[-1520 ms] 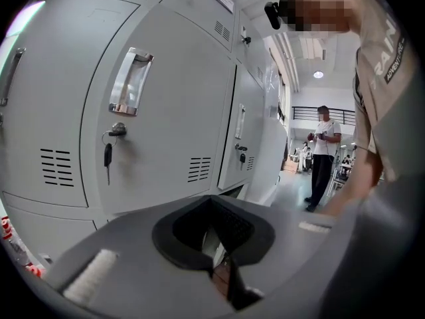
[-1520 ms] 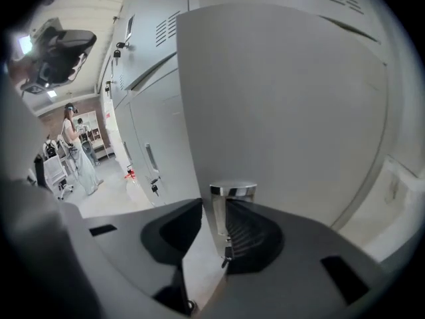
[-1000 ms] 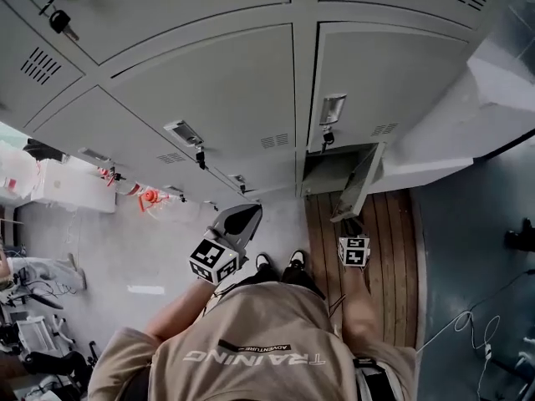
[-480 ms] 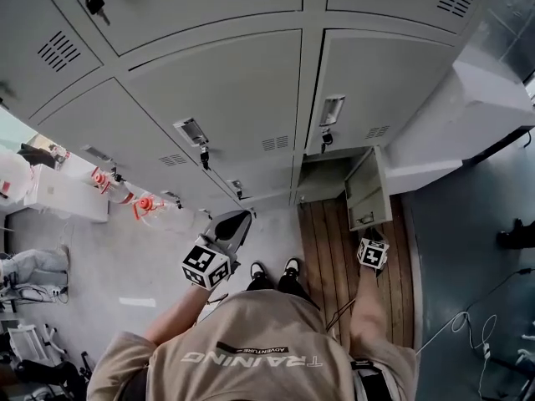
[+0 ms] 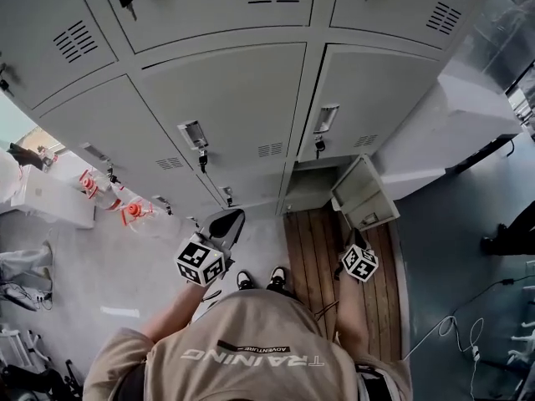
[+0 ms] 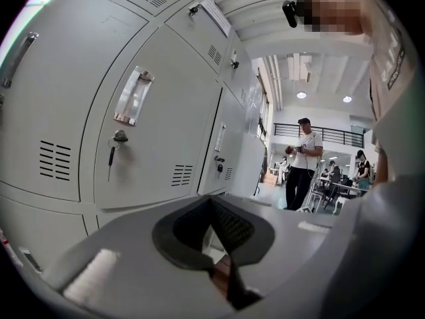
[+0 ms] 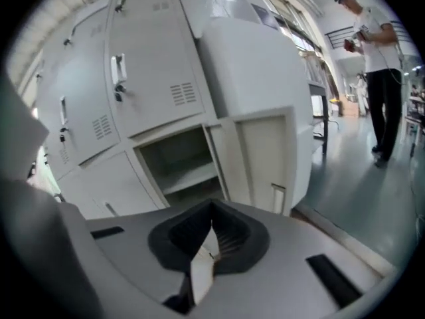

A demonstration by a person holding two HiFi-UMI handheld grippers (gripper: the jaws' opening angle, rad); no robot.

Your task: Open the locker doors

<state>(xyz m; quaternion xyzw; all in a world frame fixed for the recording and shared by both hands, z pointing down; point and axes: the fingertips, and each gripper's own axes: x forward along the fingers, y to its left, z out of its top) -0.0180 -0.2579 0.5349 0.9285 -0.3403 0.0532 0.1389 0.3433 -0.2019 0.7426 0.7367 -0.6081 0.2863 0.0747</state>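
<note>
Grey lockers (image 5: 230, 98) fill the wall ahead, most doors closed, with keys in their locks. The bottom right door (image 5: 364, 195) stands swung open, showing its empty compartment (image 7: 182, 161). My right gripper (image 5: 354, 242) hangs just below that door, apart from it, shut with nothing between its pads (image 7: 212, 208). My left gripper (image 5: 226, 222) floats in front of the lower middle lockers, touching nothing. Its jaws (image 6: 212, 203) are shut and empty, facing a closed door with a handle (image 6: 133, 97) and a key (image 6: 118, 138).
A wooden floor panel (image 5: 316, 249) lies under the open door. My shoes (image 5: 256, 279) stand beside it. A white cabinet (image 5: 456, 115) adjoins the lockers on the right. Red-capped bottles (image 5: 127, 210) sit at the left, cables (image 5: 468, 332) at the lower right. People (image 6: 302, 161) stand far off.
The bottom right door has swung wider open. My right gripper let go of it, drew back and closed its jaws. The left gripper barely moved.
</note>
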